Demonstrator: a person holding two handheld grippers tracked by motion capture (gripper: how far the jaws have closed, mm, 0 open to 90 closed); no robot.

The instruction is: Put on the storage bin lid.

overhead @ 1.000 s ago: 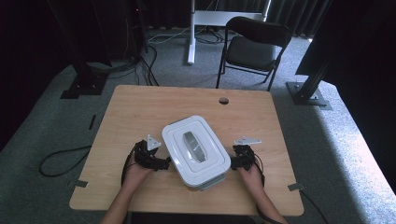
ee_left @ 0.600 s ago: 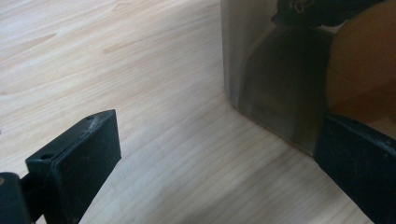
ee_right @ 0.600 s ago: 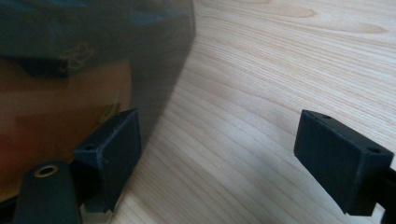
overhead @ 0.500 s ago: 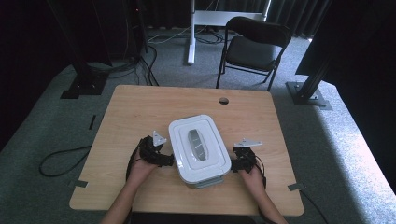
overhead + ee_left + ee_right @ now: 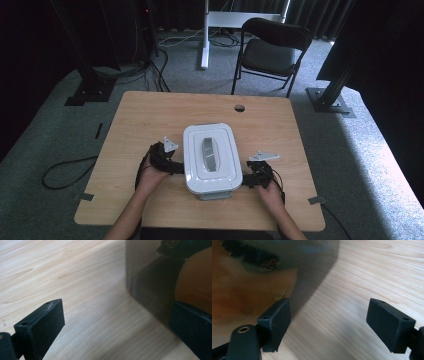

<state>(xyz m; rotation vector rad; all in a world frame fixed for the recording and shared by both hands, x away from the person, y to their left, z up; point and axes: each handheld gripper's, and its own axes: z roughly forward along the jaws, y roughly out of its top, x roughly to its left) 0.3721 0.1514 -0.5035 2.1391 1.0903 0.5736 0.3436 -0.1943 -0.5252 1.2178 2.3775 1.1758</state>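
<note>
My right gripper (image 5: 329, 322) has just been narrowing its jaws, yet both grippers stand released with nothing between the pads: the right one's inner pad (image 5: 275, 321) sits against the box (image 5: 212, 158) wall, the left gripper (image 5: 117, 327) likewise, its far jaw at the wall. The box, lid on, rests at the table (image 5: 150, 115) centre, toward 6 o'clock, left gripper at its 9, right at its 3. To shift it cleanly I would press both sides evenly, low on the walls, and move both hands together so it does not twist.
</note>
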